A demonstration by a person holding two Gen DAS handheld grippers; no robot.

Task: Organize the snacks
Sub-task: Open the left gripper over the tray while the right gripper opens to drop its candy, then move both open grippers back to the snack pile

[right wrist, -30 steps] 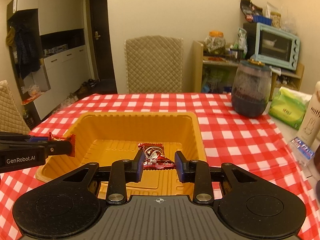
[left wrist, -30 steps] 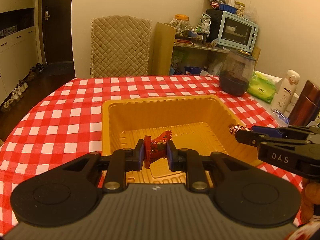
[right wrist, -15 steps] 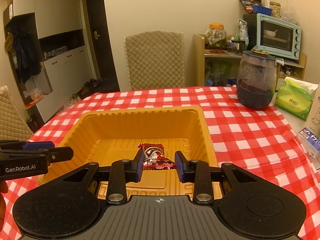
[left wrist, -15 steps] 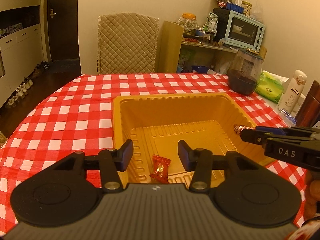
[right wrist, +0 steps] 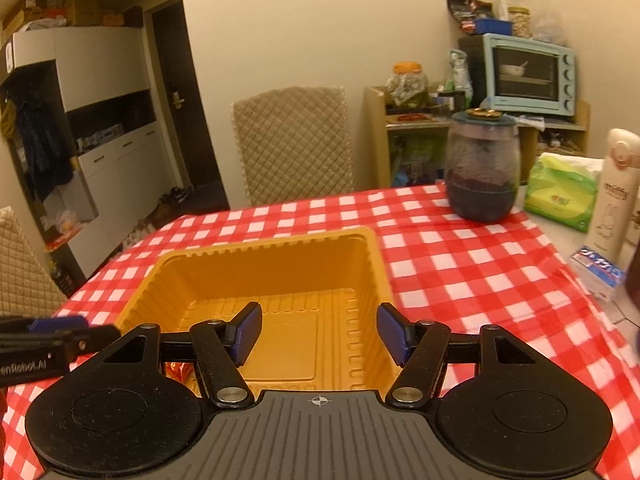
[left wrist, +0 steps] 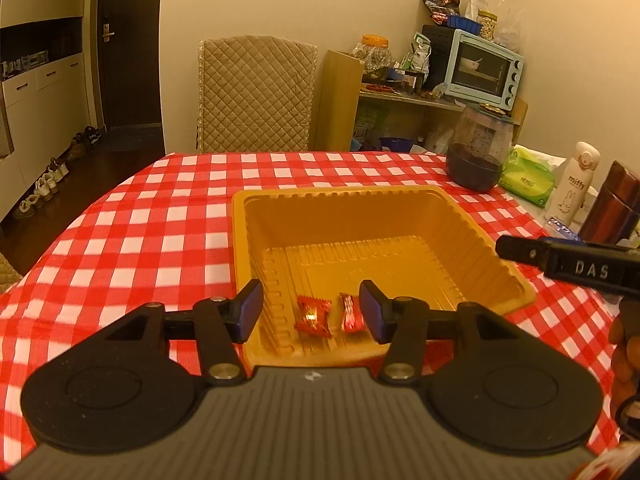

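An orange plastic tray (left wrist: 486, 242) sits on the red checked tablecloth; it also shows in the right wrist view (right wrist: 372, 240). Two red wrapped snacks lie side by side on its near floor, one at the left (left wrist: 313, 315) and one at the right (left wrist: 351, 313). My left gripper (left wrist: 311, 311) is open and empty, hanging above them. My right gripper (right wrist: 319, 334) is open and empty above the tray's near edge; it shows from the side in the left wrist view (left wrist: 520, 250). In the right wrist view only a sliver of red wrapper (right wrist: 176, 369) peeks out behind the finger linkage.
A dark jar (left wrist: 478, 148), a green tissue pack (left wrist: 526, 178), a white Miffy bottle (left wrist: 576, 182), a brown flask (left wrist: 612, 204) and a small blue-and-white packet (right wrist: 598, 270) stand at the table's right side. A quilted chair (left wrist: 256, 92) stands behind the table.
My left gripper opened and dropped its red snack into the tray. My right gripper then opened and released its snack beside it. Both grippers have drawn back from the tray.
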